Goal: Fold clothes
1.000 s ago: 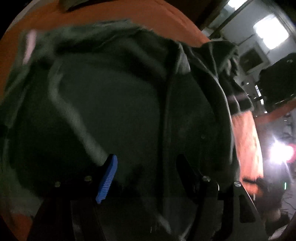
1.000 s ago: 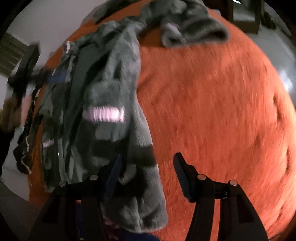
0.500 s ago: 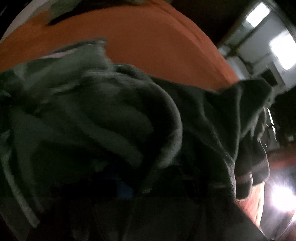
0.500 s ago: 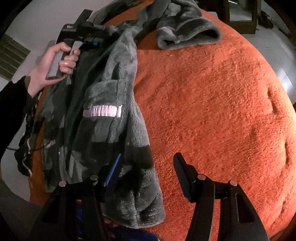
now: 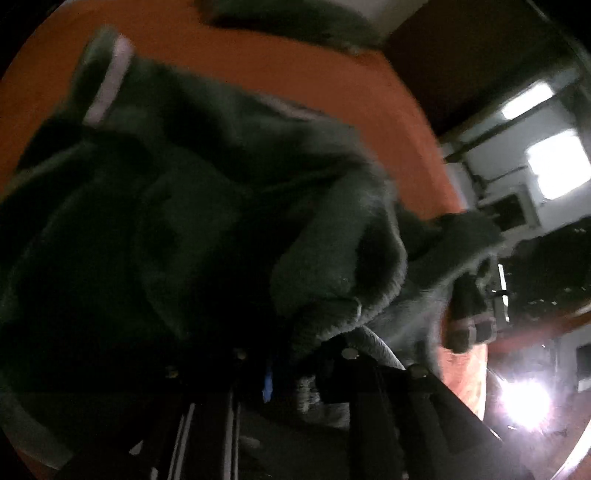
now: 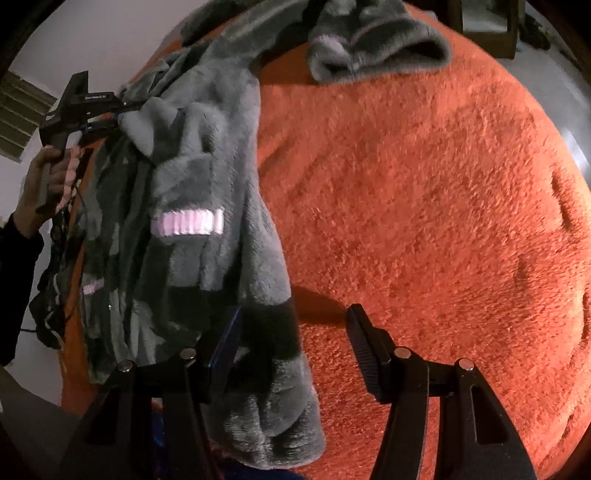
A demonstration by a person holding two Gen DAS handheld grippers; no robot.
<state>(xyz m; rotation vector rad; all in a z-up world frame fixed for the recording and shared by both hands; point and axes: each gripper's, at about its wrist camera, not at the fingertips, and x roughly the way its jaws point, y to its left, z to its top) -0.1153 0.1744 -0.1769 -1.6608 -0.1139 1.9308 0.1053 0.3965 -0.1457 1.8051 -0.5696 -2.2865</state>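
A grey fleece garment [image 6: 207, 177] with pink stripes [image 6: 188, 223] lies bunched along the left side of an orange fuzzy bedcover [image 6: 424, 221]. My left gripper [image 6: 123, 109], held by a hand [image 6: 44, 192], is shut on an upper fold of it and holds that fold raised. In the left wrist view the garment [image 5: 221, 229] drapes over the left gripper [image 5: 295, 373] and hides most of both fingers; only a sliver of blue pad [image 5: 267, 384] shows. My right gripper [image 6: 295, 314] is open at the garment's lower hem, with the hem lying against its left finger.
A second grey fleece piece [image 6: 376, 40] lies rumpled at the far end of the cover. Bare orange cover fills the right side. A dark wooden frame [image 6: 484, 26] stands beyond the bed, and bright lights [image 5: 524, 402] show in the room.
The left gripper, open a second ago, has shut on the garment and pulled a fold up and leftward. The right gripper has barely moved.
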